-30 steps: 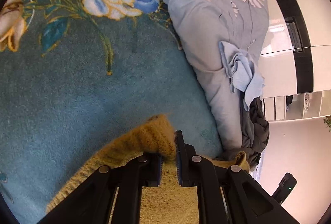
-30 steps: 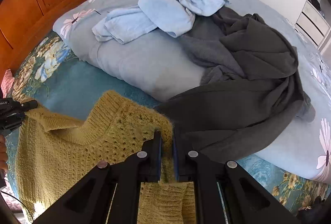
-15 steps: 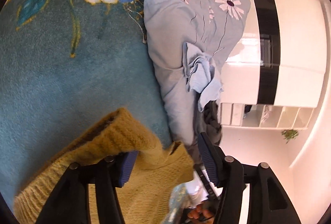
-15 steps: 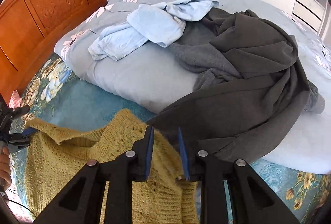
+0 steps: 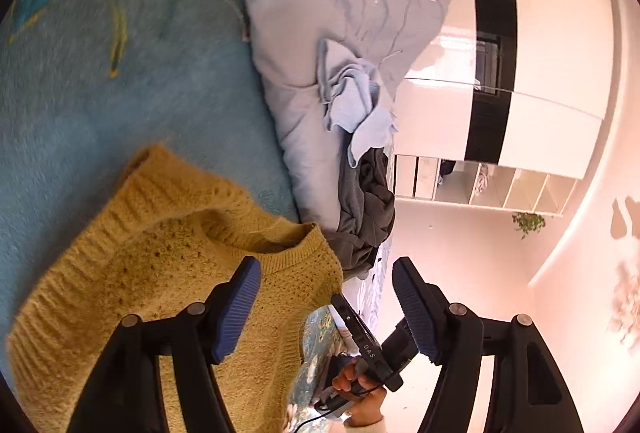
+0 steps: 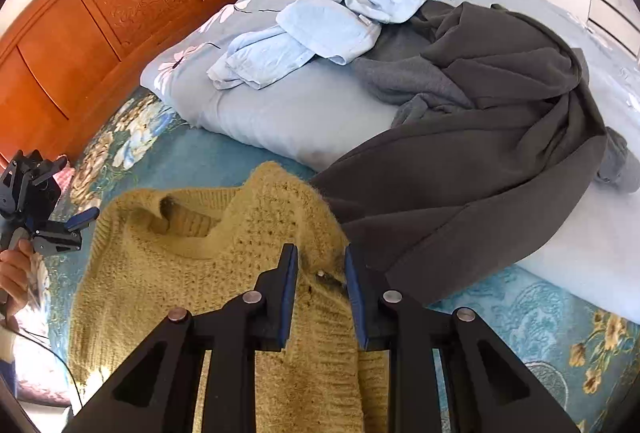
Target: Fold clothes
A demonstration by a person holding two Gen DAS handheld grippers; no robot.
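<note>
Both grippers over yellow sweater (image 6: 224, 273): left gripper (image 5: 326, 307) fingers wide, right gripper (image 6: 320, 289) fingers parted, gripping nothing

Teal floral bed cover (image 6: 208, 161), yellow knit sweater (image 6: 168, 273) lying on it, folded grey-blue quilt (image 6: 312, 121)

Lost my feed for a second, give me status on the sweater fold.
Left gripper open, off the cloth. Right gripper open over the yellow sweater. Sweater flat on the bed, unfolded. Dark coat touching its right shoulder.
</note>
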